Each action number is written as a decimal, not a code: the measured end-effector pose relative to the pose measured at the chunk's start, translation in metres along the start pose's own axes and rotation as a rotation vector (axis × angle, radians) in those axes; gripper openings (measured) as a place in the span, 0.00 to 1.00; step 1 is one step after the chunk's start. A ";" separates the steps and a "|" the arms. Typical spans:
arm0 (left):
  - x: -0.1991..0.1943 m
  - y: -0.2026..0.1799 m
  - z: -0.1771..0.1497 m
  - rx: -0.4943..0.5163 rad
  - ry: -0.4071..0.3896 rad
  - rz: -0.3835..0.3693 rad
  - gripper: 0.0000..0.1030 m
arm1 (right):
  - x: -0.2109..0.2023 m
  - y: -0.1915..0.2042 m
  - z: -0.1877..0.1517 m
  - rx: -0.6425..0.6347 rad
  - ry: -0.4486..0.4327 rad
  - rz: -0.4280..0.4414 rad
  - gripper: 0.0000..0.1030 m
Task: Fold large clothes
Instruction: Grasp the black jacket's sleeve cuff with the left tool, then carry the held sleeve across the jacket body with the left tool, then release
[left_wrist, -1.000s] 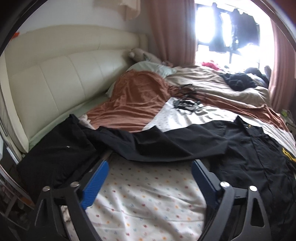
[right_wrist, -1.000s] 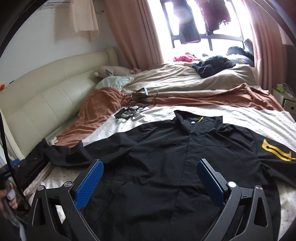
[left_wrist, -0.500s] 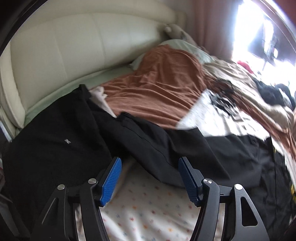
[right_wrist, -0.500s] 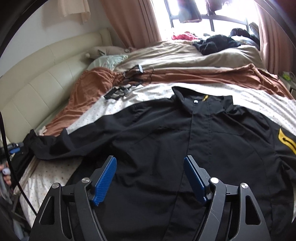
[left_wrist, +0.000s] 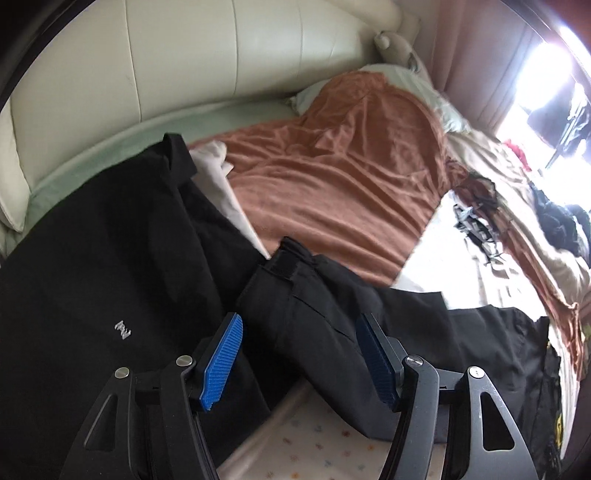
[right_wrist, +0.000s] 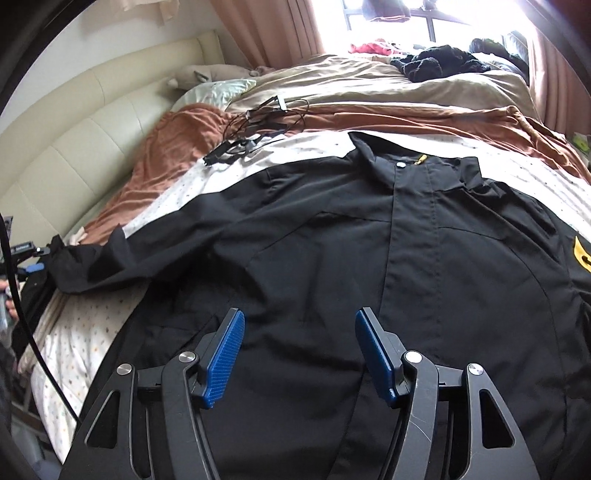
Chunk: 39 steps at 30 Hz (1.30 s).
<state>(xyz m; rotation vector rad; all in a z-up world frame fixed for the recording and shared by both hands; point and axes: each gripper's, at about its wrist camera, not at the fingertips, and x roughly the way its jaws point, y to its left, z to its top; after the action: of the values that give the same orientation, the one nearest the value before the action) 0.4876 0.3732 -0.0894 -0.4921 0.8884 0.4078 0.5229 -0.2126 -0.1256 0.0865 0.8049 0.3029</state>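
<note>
A black jacket (right_wrist: 369, 266) lies spread front-up on the bed, collar toward the window, with a yellow patch (right_wrist: 581, 254) on one sleeve. Its other sleeve (left_wrist: 317, 314) runs out to the left and ends in a cuff with a strap (left_wrist: 282, 266). My left gripper (left_wrist: 300, 321) hangs open just over that sleeve near the cuff. The sleeve lies between the blue pads (left_wrist: 223, 354), which do not press it. My right gripper (right_wrist: 301, 314) hovers over the jacket's lower front. Its jaws are closing, and no cloth is pinched between them.
A second black garment (left_wrist: 92, 288) with a small white logo lies left of the sleeve. Beyond are a brown blanket (left_wrist: 332, 177), a beige duvet (right_wrist: 369, 81), tangled cables (right_wrist: 258, 125), dark clothes (right_wrist: 439, 62) and a cream padded headboard (left_wrist: 184, 55). The dotted sheet (right_wrist: 74, 339) shows near the bed's edge.
My left gripper swung left and down along the sleeve to its cuff, rolling a little, and its jaws narrowed. My right gripper sank toward the jacket front with its jaws narrowing.
</note>
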 end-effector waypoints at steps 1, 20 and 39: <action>0.007 0.002 0.002 -0.001 0.014 0.012 0.64 | 0.001 0.001 -0.001 -0.001 0.002 0.001 0.61; -0.040 -0.020 0.030 0.037 -0.084 -0.095 0.27 | 0.023 0.046 0.023 0.034 0.009 0.115 0.38; -0.200 -0.127 0.049 0.191 -0.343 -0.269 0.23 | 0.159 0.071 0.052 0.197 0.213 0.086 0.21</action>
<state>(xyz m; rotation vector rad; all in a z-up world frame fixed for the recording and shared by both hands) 0.4720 0.2709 0.1292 -0.3457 0.5143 0.1517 0.6475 -0.0951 -0.1870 0.2771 1.0428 0.3165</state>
